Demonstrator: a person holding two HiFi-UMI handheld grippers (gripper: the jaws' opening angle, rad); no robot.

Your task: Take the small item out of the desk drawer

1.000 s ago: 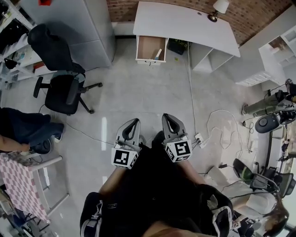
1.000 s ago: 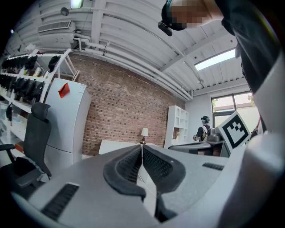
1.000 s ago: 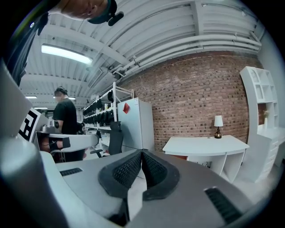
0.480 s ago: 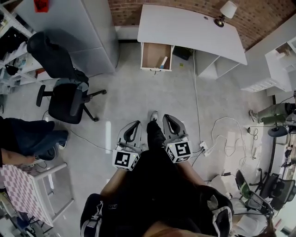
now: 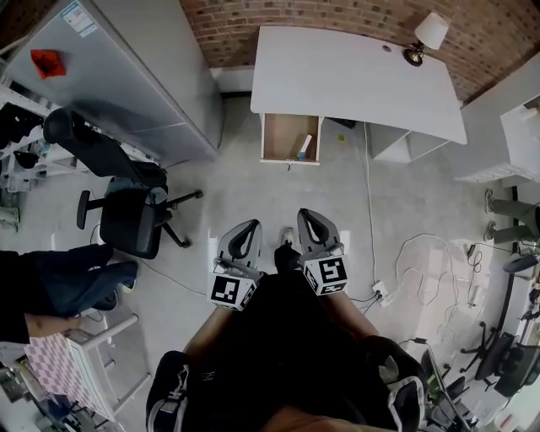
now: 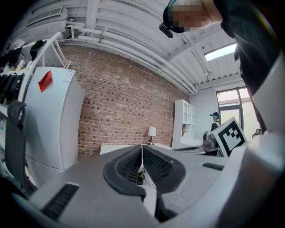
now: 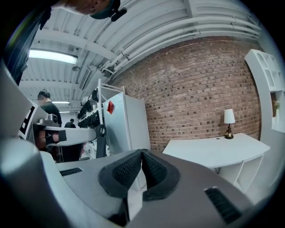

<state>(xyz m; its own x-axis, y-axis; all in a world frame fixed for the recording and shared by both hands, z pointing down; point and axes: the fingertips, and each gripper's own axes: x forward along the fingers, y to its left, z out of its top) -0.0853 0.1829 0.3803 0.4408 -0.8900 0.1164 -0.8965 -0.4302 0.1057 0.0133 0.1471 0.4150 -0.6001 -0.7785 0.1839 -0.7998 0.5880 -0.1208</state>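
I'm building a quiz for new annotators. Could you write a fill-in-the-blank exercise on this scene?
1. The desk drawer stands ____, with a small item inside it.
2. The wall behind the white desk is made of ____.
3. The left gripper and the right gripper each have their jaws ____, with nothing between them.
Missing words: open; brick; shut.

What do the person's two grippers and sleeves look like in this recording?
The left gripper and right gripper have grey bodies with curved, loop-shaped jaws lined with black ribbed pads. Each carries a white cube printed with black square markers. No cables show on them. The person wears black clothing; the forearms look uncovered.
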